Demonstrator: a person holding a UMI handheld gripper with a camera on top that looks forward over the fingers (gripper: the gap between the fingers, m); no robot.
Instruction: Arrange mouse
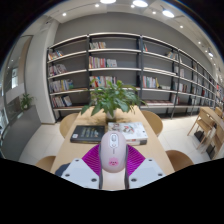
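1. While we hold the gripper [113,170] above the table, its two white fingers with magenta pads [93,160] stand about halfway apart, and the pale pink-and-white computer mouse [112,151] sits between them. The pads look to be touching the mouse's flanks, so we judge the fingers closed on it, though no clear gap or contact line shows at either side.

2. Looking along the fingers, we see the mouse's long axis running straight away from us, in line with them. Its narrower end, with what looks like a small wheel or button, points forward toward the plant; its broader rump sits nearest the camera.

3. As for what could go wrong: the shell is smooth and rounded, so we judge that a light squeeze on the curved flanks could let it slide forward out of the pads, or twist so that it lands askew.

4. Just ahead lies the long light wooden table [148,147], and on it a dark book [86,133] and a pale printed magazine [128,132] lying flat. Setting the mouse down too far forward could knock or overlap them.

5. Beyond those stands a leafy green potted plant [112,98]; a careless forward push could brush its leaves.

6. Farthest off, tall bookshelves [120,68] line the wall, well apart from our work.
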